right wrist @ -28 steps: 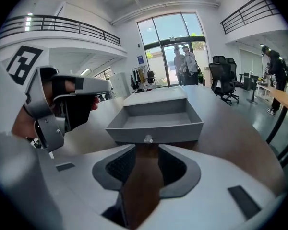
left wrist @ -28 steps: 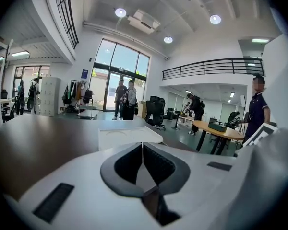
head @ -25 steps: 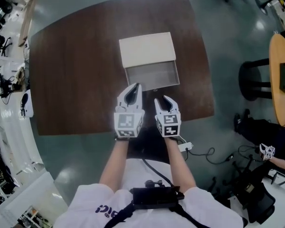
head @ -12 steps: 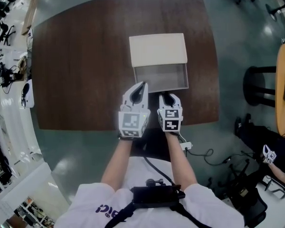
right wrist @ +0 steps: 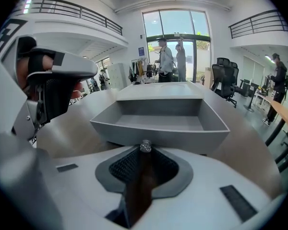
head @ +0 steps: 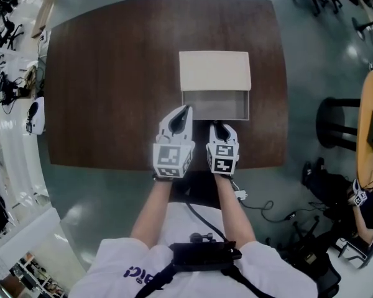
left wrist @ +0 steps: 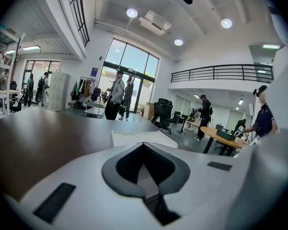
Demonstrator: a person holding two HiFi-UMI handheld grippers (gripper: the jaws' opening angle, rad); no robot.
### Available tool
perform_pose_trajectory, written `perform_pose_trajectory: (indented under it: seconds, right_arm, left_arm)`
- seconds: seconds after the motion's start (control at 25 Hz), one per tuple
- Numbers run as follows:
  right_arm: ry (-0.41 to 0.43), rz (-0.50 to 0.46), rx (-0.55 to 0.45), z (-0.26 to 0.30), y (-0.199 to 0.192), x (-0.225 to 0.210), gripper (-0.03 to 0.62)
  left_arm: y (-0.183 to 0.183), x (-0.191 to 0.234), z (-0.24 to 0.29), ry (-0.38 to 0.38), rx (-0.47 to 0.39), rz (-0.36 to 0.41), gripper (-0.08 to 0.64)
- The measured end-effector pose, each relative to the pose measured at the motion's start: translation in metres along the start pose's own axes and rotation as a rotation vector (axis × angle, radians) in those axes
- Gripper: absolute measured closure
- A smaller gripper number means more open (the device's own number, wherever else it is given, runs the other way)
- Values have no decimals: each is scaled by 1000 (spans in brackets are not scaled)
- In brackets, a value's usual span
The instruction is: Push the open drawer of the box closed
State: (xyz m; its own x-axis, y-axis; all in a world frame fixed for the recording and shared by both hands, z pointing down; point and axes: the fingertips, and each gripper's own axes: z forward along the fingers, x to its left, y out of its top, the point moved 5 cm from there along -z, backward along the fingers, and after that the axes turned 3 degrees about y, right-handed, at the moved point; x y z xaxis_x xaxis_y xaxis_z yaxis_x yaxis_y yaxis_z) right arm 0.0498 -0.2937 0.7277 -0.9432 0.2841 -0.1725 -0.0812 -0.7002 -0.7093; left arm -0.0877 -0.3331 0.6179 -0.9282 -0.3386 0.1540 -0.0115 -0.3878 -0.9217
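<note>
Right gripper (head: 219,126): jaws a narrow slit apart, just been closing. Positioned at the near side of the box (head: 214,70), tips at the small knob (right wrist: 145,146) on the front of the drawer (head: 215,106). Pressure on the knob not discernible.

Left gripper (head: 184,112): jaw tips together, nothing between them. Just beside the right gripper, at the drawer's front left corner.

Drawer: open, pulled out of the box toward the person.

Box: resting on the dark table (head: 112,92).
</note>
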Motion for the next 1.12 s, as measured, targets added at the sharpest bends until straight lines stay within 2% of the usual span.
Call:
perform_pose_trajectory:
  seconds: [0.44,1.12]
  right_arm:
    - [-10,1,-1,27,28,-3,514]
    - [13,-34,-2,75,73,-27,514]
  left_arm:
    - [5,31,6,49,2,-15,565]
    - [-1,37,43,84,41,-38,565]
